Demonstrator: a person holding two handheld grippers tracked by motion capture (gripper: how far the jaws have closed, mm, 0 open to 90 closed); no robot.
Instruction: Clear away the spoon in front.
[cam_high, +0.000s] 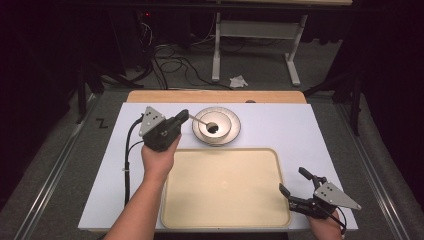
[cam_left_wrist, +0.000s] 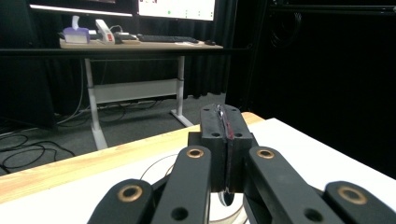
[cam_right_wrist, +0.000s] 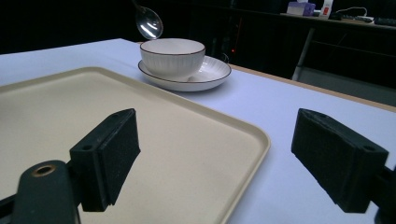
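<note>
Left tool (cam_high: 184, 116) pinches a spoon (cam_high: 212, 127) above the bowl (cam_high: 212, 126) on its saucer (cam_high: 235, 127). Right tool (cam_high: 294, 182) rests spread beside the tray (cam_high: 220, 200).

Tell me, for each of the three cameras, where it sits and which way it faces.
High view: above the person's side, looking forward and down on the table; both forearms enter from below, the left gripper holding a spoon over the bowl.
Left gripper view: rides the left gripper, facing across the table toward a desk; shut jaws pinch the spoon's handle.
Right gripper view: rides the right gripper, low over the tray, open jaws toward the bowl.
Shared: bowl, saucer, spoon.
</note>
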